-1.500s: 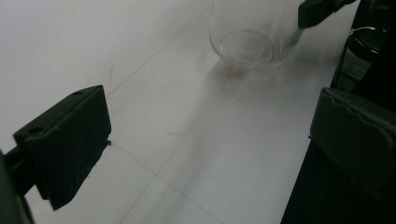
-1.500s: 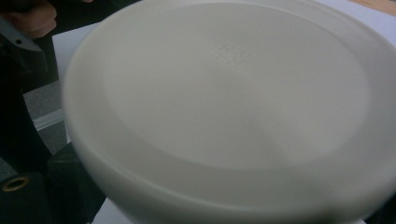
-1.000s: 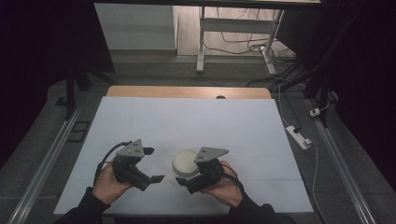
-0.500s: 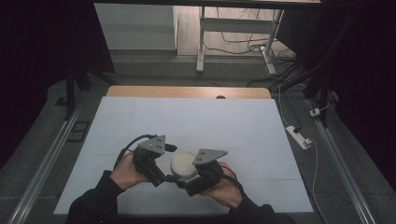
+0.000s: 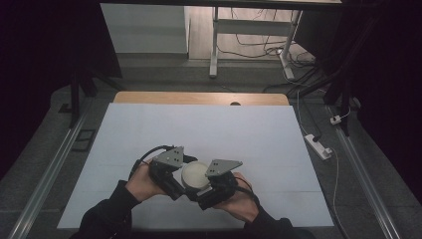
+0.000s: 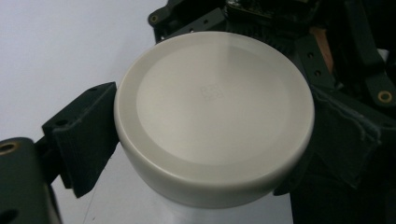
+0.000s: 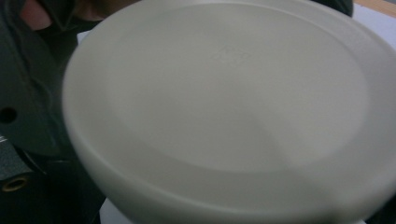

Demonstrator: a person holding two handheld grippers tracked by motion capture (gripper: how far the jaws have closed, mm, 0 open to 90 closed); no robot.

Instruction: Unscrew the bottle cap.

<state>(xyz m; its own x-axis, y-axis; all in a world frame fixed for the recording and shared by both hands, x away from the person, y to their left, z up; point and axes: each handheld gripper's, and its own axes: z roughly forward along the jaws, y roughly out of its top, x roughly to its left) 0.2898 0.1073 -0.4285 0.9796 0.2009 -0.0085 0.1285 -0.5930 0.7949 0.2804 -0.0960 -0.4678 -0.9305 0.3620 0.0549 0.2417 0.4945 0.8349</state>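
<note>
From the high view, my left gripper (image 5: 180, 185) has closed in from the left since a second ago and now meets the jar (image 5: 195, 174) that my right gripper (image 5: 203, 195) holds above the white bench (image 5: 209, 129). In the left gripper view, my jaws clamp its smooth, round cream lid (image 6: 214, 112). In the right gripper view the lid (image 7: 224, 102) looms blurred; I cannot tell how those jaws stand.

A white counter (image 5: 199, 129) with a wooden far edge sits on a grey floor (image 5: 59, 134). Beyond it stand white frame legs (image 5: 215, 45) among loose cables (image 5: 254, 45); a power strip (image 5: 318, 146) lies right. Surroundings are dark.
</note>
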